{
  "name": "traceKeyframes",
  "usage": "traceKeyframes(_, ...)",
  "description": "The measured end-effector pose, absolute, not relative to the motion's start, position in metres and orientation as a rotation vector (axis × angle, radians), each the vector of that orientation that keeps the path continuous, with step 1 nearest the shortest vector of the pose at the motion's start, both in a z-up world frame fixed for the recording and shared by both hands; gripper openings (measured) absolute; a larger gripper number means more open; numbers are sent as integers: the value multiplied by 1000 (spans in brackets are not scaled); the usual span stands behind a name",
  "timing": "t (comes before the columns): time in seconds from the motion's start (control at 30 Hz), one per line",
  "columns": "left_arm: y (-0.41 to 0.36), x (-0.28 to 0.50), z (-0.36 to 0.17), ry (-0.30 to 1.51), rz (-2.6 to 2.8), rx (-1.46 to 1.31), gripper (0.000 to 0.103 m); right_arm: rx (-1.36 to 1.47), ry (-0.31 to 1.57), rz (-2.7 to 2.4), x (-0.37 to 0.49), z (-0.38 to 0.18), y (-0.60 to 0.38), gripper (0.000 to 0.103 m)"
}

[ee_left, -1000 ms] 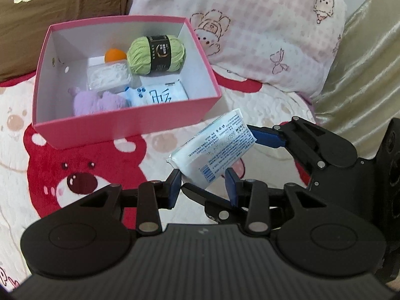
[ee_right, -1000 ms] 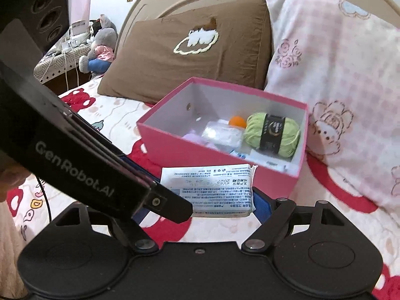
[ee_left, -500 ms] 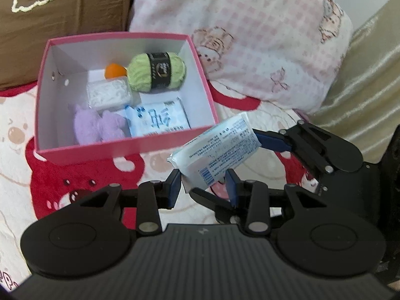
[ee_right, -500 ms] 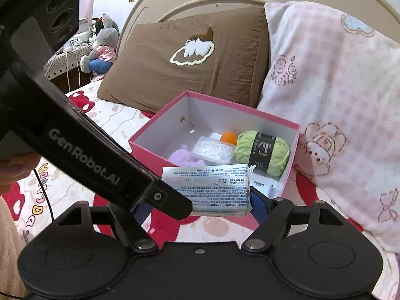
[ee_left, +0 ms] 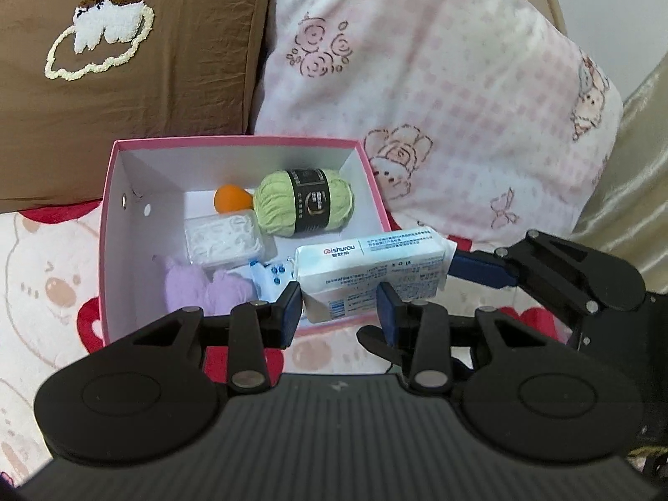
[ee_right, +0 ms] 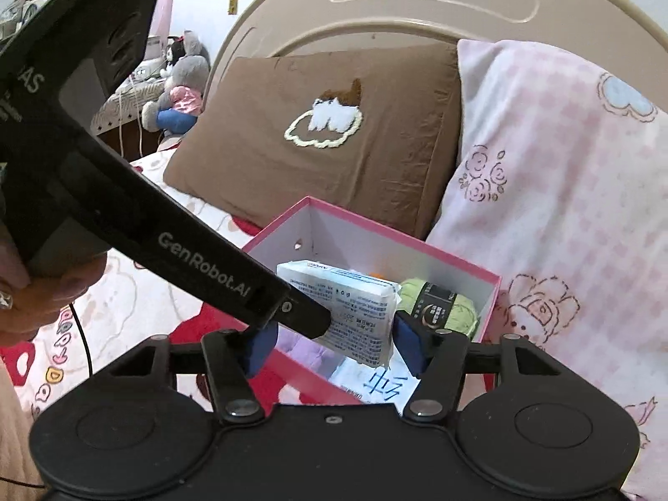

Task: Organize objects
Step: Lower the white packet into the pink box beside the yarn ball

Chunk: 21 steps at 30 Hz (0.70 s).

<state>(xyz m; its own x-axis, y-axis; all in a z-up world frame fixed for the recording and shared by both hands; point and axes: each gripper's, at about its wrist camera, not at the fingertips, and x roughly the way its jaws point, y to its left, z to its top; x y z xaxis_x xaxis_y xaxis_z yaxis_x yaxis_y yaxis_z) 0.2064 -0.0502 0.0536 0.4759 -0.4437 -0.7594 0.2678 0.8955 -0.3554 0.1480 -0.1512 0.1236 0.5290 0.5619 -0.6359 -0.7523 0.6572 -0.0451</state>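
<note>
Pink cardboard box [ee_left: 109, 225]: holds green yarn ball [ee_left: 304, 202], orange ball [ee_left: 229, 198], others. White tissue pack [ee_left: 371, 269]: above box, unplaced, left gripper [ee_left: 339, 308] fingers clamped on it; right gripper [ee_right: 330, 344] fingers closing around it.

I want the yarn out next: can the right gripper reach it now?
Probably not: the tissue pack sits between the right gripper's closing jaws, and the left gripper crosses in front.
</note>
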Motion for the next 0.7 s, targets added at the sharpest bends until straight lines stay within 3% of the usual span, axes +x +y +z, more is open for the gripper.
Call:
traceKeyframes(0.23, -47, 241, 19, 979, -453, -336, 37, -349, 671, 747, 182, 111, -144, 59)
traceKeyframes(0.5, -42, 268, -31, 975, -454, -422, 36, -267, 819, 675, 233, 73, -145, 40)
traceKeyframes(0.7, -40, 281, -62, 949, -448, -469, 36, -339, 848, 646, 248, 47, -132, 39)
